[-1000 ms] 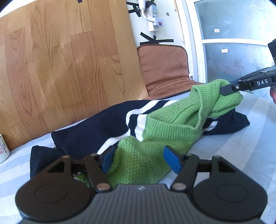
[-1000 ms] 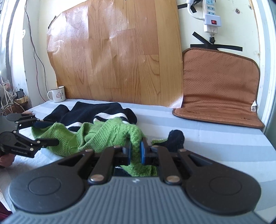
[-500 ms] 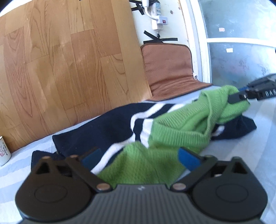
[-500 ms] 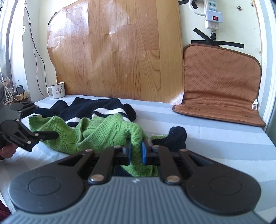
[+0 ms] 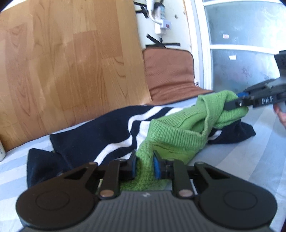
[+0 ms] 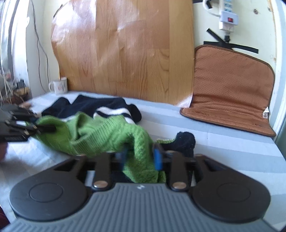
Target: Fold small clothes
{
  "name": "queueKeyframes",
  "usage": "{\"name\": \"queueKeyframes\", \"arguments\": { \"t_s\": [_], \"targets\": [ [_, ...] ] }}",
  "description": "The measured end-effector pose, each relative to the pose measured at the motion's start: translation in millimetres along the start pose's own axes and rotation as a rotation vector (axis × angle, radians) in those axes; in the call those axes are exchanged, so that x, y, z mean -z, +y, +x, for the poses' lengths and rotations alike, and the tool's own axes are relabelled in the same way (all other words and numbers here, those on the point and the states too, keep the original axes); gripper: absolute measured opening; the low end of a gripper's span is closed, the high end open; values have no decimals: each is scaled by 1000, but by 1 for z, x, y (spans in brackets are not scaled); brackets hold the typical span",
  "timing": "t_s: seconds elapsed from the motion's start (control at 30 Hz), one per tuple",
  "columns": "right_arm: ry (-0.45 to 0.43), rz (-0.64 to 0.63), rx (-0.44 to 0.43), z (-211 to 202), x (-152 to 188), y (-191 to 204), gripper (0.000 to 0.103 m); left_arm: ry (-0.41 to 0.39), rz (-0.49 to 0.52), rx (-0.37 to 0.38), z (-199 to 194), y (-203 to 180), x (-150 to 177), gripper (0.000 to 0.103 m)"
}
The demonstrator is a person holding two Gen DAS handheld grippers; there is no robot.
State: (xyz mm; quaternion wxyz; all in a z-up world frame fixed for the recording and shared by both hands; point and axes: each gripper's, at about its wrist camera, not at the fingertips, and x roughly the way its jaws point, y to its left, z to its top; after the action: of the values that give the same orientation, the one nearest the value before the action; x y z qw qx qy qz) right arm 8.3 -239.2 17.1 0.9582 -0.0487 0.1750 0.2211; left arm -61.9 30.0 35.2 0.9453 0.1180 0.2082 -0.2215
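Note:
A crumpled green knit sweater (image 5: 175,135) (image 6: 107,135) lies partly over a navy garment with white stripes (image 5: 93,137) (image 6: 100,107) on the striped bed sheet (image 5: 232,160). My left gripper (image 5: 144,165) is closing, its blue pads pinching the near edge of the green knit; in the right wrist view it shows at the far left (image 6: 44,128). My right gripper (image 6: 140,158) is opening at the sweater's other end, with green knit still hanging between its parted pads. In the left wrist view it reaches in from the right edge (image 5: 236,100).
A wooden panel (image 6: 125,53) leans on the wall behind the bed, with a brown seat cushion (image 6: 232,85) to its right. A white mug (image 6: 59,85) stands at the back left corner. A power strip (image 6: 228,16) hangs above, and a frosted window (image 5: 241,44) is beside it.
The left jaws spread wide, then closed onto the green knit's near edge. The right jaws, shut on the green knit before, have parted.

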Motion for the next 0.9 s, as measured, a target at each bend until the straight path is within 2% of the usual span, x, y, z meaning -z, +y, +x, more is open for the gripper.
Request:
{"name": "queueKeyframes", "arguments": {
  "t_s": [0.03, 0.23, 0.3, 0.33, 0.37, 0.43, 0.6, 0.67, 0.7, 0.77, 0.9],
  "targets": [
    [10, -12, 8, 4, 1, 1, 55, -11, -9, -6, -4, 0, -1, 17],
    [35, -58, 11, 30, -2, 7, 64, -85, -34, -50, -30, 0, -8, 17],
    [46, -73, -5, 38, -4, 11, 56, -110, -37, -63, -38, 2, -13, 17],
    [45, -84, -2, 40, -4, 13, 32, -122, -41, -71, -42, 2, -14, 17],
    [40, -98, 12, 41, -5, 16, 26, -131, -47, -80, -44, 4, -17, 17],
    [-2, -109, 21, 34, -9, 20, 22, -143, -63, -95, -48, 7, -21, 17],
    [-147, -121, 33, -4, -34, 28, 18, -194, -79, -138, -62, 10, -35, 16],
    [-211, -136, 48, -20, -50, 31, 14, -237, -80, -153, -71, 10, -44, 16],
    [-248, -142, 52, -29, -58, 33, 6, -264, -84, -160, -76, 10, -50, 16],
    [-314, -154, 70, -45, -76, 35, 7, -319, -96, -171, -88, 11, -62, 16],
    [-385, -193, 99, -65, -111, 41, 7, -415, -115, -195, -109, 13, -89, 16]
  ]
}}
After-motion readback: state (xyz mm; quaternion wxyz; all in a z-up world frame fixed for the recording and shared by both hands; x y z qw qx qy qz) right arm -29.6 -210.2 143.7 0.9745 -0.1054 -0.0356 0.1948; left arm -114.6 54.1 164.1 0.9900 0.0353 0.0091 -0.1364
